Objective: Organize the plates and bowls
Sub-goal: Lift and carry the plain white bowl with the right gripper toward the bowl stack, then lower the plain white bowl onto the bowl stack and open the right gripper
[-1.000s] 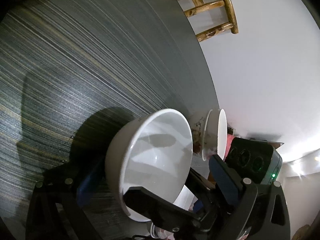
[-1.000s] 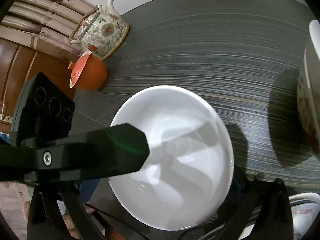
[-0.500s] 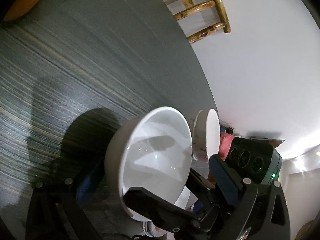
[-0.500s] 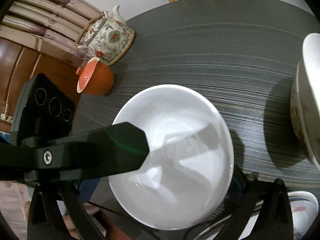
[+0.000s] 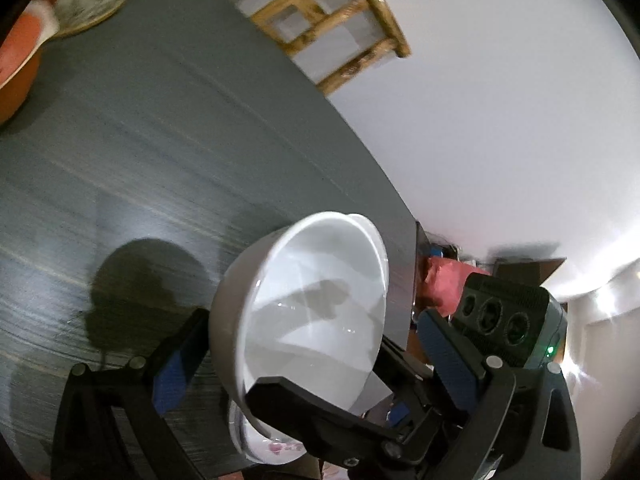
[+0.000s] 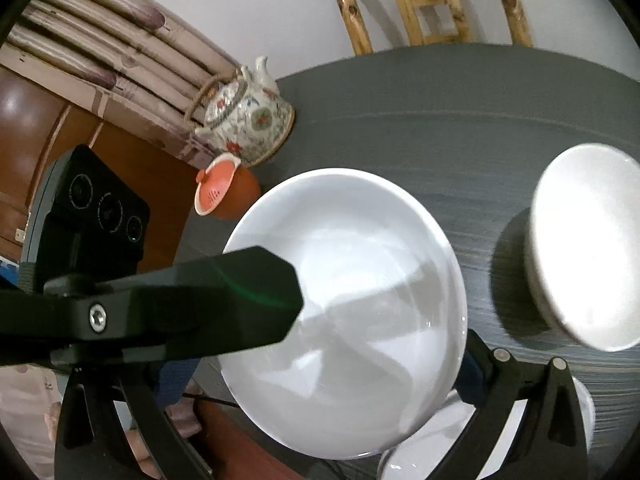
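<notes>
Bowls are what both my tongs carry, one each, above the near edge of the dark desk [image 5: 120, 160]. My left tongs [image 5: 236, 380] pinch the wall of a white bowl [image 5: 320, 300], one finger inside and the blue-padded one outside. The bowl hangs tilted with its mouth turned toward the camera. I judge that a rim grip is the only hold a two-finger tool gets on a round bowl, and the tilt follows from it.

My right tongs [image 6: 376, 332] clamp a wider white bowl [image 6: 360, 240] the same way, the black finger lying across its inside. Off to its right a third white shape [image 6: 588, 248] floats over its own shadow. I take that for the left bowl, though I cannot be sure.

Below both, at the desk edge, sits a flowered dish [image 5: 272, 450], mostly hidden. It looks like the spot to nest things.

The teapot [image 6: 248, 120] and the orange cup [image 6: 224, 196] stand well apart at the far side, which leaves the middle free for stacking.
</notes>
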